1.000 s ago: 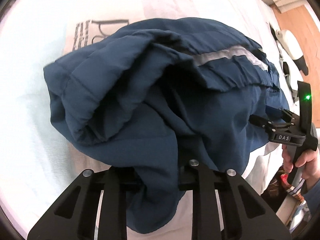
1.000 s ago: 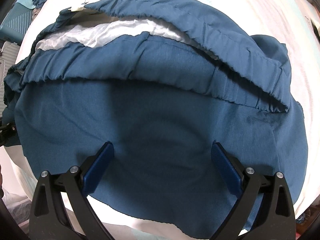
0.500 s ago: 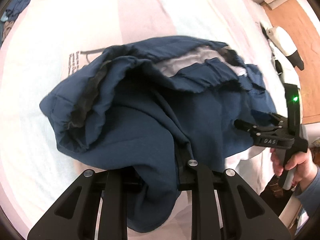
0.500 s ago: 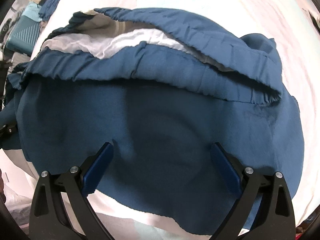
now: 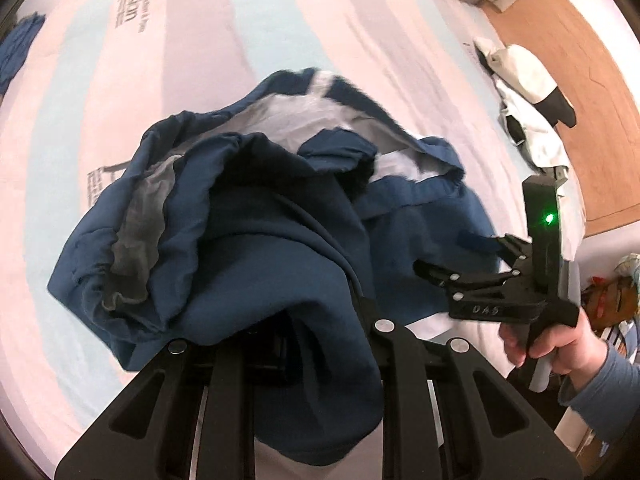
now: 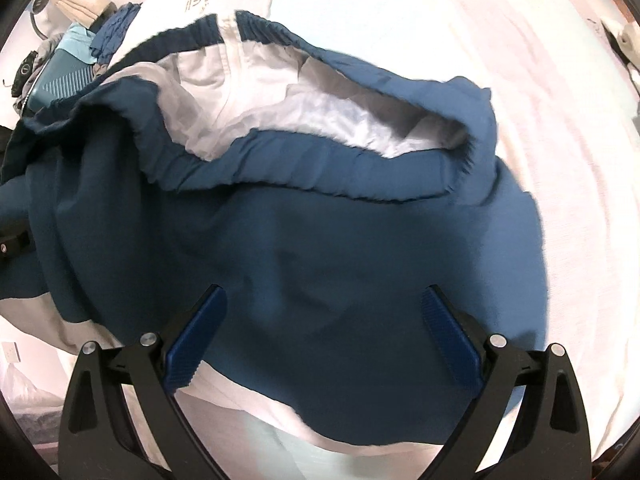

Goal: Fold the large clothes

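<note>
A dark blue garment (image 5: 256,248) with a white lining and an elastic waistband lies bunched on the bed; it also fills the right wrist view (image 6: 312,248). My left gripper (image 5: 316,332) is shut on a fold of the blue fabric, which drapes over and hides its fingertips. My right gripper (image 6: 324,332) is open, its blue pads (image 6: 196,340) spread wide just above the cloth, empty. It shows from the side in the left wrist view (image 5: 464,264), at the garment's right edge.
The bed sheet (image 5: 280,20) is pale pink and light blue with printed lettering. A white and black garment (image 5: 524,92) lies at the bed's right edge by the wooden floor (image 5: 568,40). A teal suitcase (image 6: 60,76) and other clothes lie far left in the right wrist view.
Both grippers have pulled back and up from the garment, so more bed shows. The waistband has opened, showing more white lining. The right gripper stays open.
</note>
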`<state>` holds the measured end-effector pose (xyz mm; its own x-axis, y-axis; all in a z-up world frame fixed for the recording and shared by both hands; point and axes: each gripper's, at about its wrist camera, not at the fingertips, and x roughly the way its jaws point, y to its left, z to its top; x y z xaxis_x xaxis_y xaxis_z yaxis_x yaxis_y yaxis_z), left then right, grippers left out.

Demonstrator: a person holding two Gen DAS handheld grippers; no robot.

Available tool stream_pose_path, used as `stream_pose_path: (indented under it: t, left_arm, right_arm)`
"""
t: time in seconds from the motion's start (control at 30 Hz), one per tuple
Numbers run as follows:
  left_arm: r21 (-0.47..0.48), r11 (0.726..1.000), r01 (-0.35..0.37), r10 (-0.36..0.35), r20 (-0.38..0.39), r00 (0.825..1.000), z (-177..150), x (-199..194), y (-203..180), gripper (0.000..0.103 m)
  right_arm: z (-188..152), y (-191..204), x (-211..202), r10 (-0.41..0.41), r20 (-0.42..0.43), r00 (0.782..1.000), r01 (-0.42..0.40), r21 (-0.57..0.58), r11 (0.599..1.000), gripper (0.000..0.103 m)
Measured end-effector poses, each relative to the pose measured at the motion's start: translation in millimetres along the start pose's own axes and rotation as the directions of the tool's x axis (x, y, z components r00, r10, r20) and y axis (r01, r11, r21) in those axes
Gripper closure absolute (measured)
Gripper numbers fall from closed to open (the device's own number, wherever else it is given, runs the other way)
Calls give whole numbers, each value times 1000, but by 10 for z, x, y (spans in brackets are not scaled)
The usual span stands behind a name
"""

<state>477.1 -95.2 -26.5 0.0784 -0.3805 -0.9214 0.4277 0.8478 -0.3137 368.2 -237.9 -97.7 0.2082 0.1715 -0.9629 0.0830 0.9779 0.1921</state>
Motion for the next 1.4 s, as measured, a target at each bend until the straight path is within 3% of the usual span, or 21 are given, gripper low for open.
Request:
stream_pose_path:
  t: [0.43, 0.87, 1.17, 1.4]
  left_arm:
    - [62, 997, 36, -36, 8, 999, 184, 156, -778, 87]
    - [36, 999, -2, 3, -27, 1000, 269, 763, -1357, 95]
    - [116, 993, 26, -18, -64, 998, 298, 1056, -1983, 95]
    - [136, 991, -9, 20, -83, 996, 432, 1455, -2396, 95]
  right_arm:
    - [-53, -428, -402, 20, 81, 996, -18, -22, 1000, 10]
    - [75, -1107, -536, -17, 82, 997, 12, 59, 998, 10]
    - [158, -1444, -476, -57, 80, 995, 53, 62, 997, 10]
    - [116, -2019, -566, -121, 74, 990, 112, 109, 988, 10]
